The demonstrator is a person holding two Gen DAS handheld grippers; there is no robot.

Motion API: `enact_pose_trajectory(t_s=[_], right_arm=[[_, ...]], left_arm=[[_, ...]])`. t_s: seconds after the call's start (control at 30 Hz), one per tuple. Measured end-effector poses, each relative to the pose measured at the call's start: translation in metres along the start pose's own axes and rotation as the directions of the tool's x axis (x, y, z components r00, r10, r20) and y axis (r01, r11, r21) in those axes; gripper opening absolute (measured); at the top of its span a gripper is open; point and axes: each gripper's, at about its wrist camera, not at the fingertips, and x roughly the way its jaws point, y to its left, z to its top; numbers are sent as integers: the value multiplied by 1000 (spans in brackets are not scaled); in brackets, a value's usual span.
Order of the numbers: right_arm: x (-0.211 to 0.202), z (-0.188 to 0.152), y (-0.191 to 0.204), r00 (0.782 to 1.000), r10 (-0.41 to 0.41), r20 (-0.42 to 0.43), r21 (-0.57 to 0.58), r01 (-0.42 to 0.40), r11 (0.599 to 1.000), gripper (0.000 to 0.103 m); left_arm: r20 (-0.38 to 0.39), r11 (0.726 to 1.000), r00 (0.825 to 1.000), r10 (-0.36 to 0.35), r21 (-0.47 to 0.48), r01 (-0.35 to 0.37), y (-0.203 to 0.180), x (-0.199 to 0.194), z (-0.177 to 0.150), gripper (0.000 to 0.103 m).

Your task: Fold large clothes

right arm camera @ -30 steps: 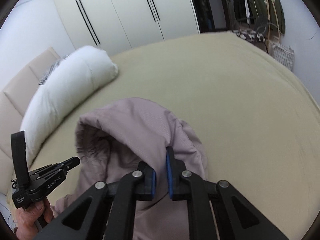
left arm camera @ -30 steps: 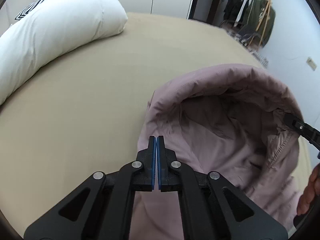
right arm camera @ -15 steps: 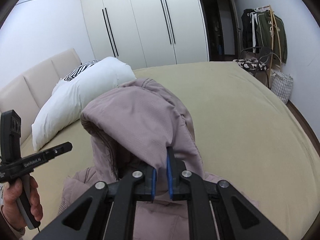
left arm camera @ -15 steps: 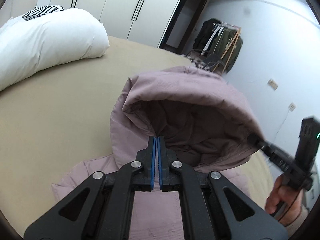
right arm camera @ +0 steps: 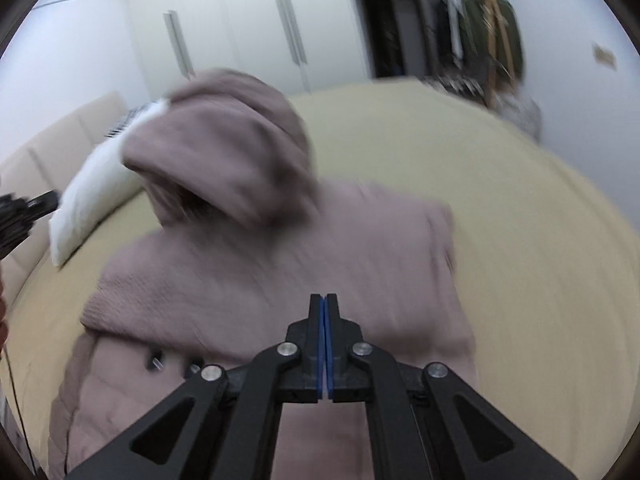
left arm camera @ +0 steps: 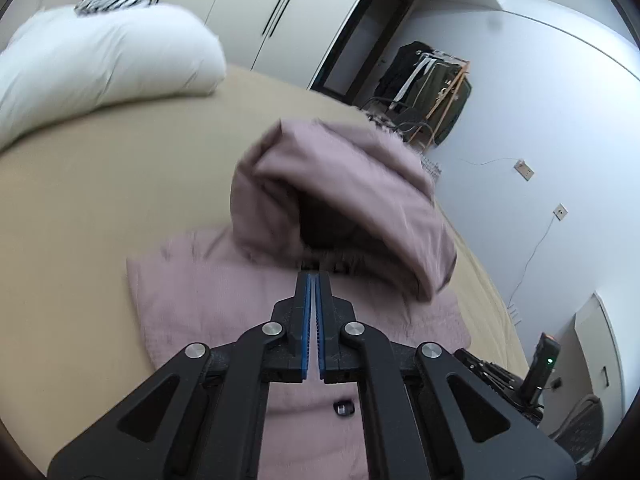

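The mauve hooded padded jacket (left arm camera: 280, 300) lay on the beige bed (left arm camera: 100, 184), hood standing at its far end. The left gripper (left arm camera: 314, 276) and right gripper (right arm camera: 324, 300) hovered over its near part, jaws pressed together, holding nothing.

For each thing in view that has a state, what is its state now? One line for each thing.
Left gripper: shut, holding nothing visible.
Right gripper: shut, holding nothing.
Pink jacket: lying on the bed, hood standing up, puffed.
White pillow: lying at the head of the bed.
Wardrobe doors: closed.
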Motion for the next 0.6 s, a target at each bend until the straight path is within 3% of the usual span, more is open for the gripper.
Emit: enact_pose_trajectory(t_s=[0.03,0.07,0.1,0.13,0.17,0.23,0.33,0.4,0.5,0.53,0.6], right_arm=[[-2,0,-5,1000,27,3,42,-27,999,11],[-6,4,-6,999,45,23,61,-46,997,37],[-13,13,-2,996,56,63,60,-60,996,54],[-21,21,4,991,71,113,55,-77,995,83],[-28,32,12,981,87,171,37,-94,995,100],[-36,58,39,960,95,263,-54,-83,995,103],[-12,92,91,980,48,194,-246,1,969,103],[6,102,129,986,7,168,-389,60,919,102],[32,106,178,966,-76,247,-566,207,798,102],[39,107,190,961,-91,261,-601,236,764,102],[61,111,219,936,-145,320,-678,333,655,102]], left_arm=[[-14,1000,1000,-11,-28,11,5,1,-10,1],[-23,999,1000,-10,-49,8,9,2,-18,1],[-27,998,1000,4,-58,-6,12,3,-21,1],[-33,998,999,26,-62,-28,13,5,-24,1],[-36,997,998,41,-60,-43,13,8,-19,1],[-40,999,998,39,-26,-41,10,19,-6,3],[-64,997,995,73,-8,-73,12,39,5,6],[-62,998,996,63,-27,-65,16,45,11,8],[-23,997,997,70,-42,-71,24,51,13,13],[-21,996,997,68,-52,-69,28,52,11,22],[-38,994,997,69,-77,-72,37,56,9,61]])
